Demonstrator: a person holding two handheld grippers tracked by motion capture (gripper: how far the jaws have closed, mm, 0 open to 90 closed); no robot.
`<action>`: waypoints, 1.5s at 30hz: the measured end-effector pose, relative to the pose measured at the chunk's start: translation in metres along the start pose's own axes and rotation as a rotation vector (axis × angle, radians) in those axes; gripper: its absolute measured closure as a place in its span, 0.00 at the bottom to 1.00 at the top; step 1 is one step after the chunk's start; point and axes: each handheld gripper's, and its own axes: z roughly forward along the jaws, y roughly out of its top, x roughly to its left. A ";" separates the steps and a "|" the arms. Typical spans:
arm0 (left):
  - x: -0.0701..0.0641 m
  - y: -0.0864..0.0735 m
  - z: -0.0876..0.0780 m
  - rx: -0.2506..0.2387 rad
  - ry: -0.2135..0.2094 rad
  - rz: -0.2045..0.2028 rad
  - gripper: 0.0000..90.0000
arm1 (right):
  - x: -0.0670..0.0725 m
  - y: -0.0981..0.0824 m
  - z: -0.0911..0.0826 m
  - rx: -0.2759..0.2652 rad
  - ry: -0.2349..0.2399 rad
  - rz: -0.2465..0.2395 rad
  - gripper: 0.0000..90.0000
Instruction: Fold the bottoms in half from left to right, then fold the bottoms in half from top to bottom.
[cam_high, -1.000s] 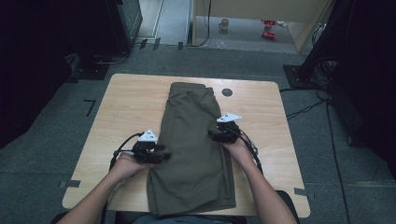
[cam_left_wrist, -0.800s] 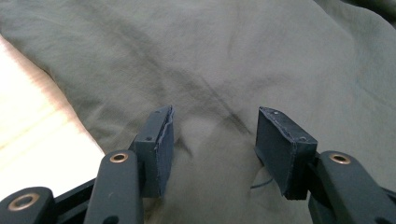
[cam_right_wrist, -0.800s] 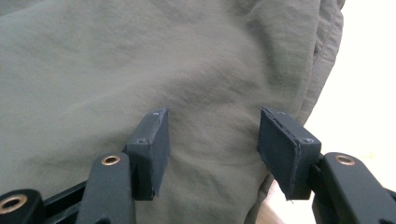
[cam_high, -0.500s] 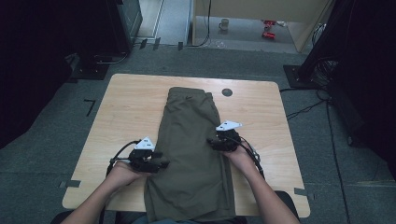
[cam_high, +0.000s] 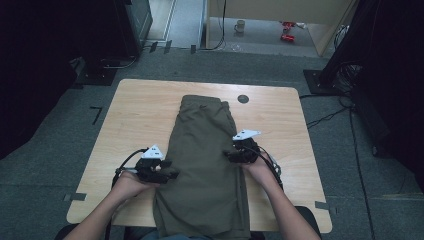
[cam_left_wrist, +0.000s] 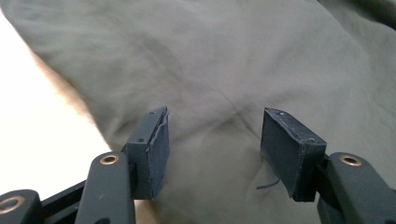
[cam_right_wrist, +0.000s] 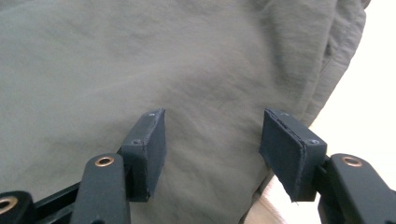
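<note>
Olive-green folded trousers (cam_high: 205, 165) lie lengthwise down the middle of a wooden table (cam_high: 140, 110), their near end reaching the front edge. My left gripper (cam_high: 172, 174) rests at the garment's left edge. In the left gripper view the jaws (cam_left_wrist: 212, 140) stand apart over flat cloth (cam_left_wrist: 210, 60); they have just been opening and pinch nothing. My right gripper (cam_high: 229, 156) sits at the garment's right edge. In the right gripper view it (cam_right_wrist: 212, 140) is open above the cloth (cam_right_wrist: 140, 56), close to the folded seam, with bare tabletop (cam_right_wrist: 369, 93) beside it.
A small black disc (cam_high: 243, 98) is set in the tabletop beyond the trousers. Bare wood lies on both sides of the garment. On the floor beyond the table are a mug (cam_high: 240, 25), a red object (cam_high: 287, 30), dark equipment and cables.
Both grippers have slid a little toward the near edge along the garment's sides. The trousers lie as before.
</note>
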 end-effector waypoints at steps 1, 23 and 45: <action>0.002 0.001 0.000 -0.006 0.007 -0.003 0.47 | 0.000 0.000 0.000 0.000 0.000 0.000 0.46; 0.050 0.031 0.002 -0.060 0.109 -0.003 0.47 | -0.030 0.022 -0.004 -0.059 -0.045 0.109 0.47; 0.103 0.077 0.027 -0.066 0.115 -0.039 0.47 | -0.069 0.048 0.017 -0.121 -0.056 0.181 0.43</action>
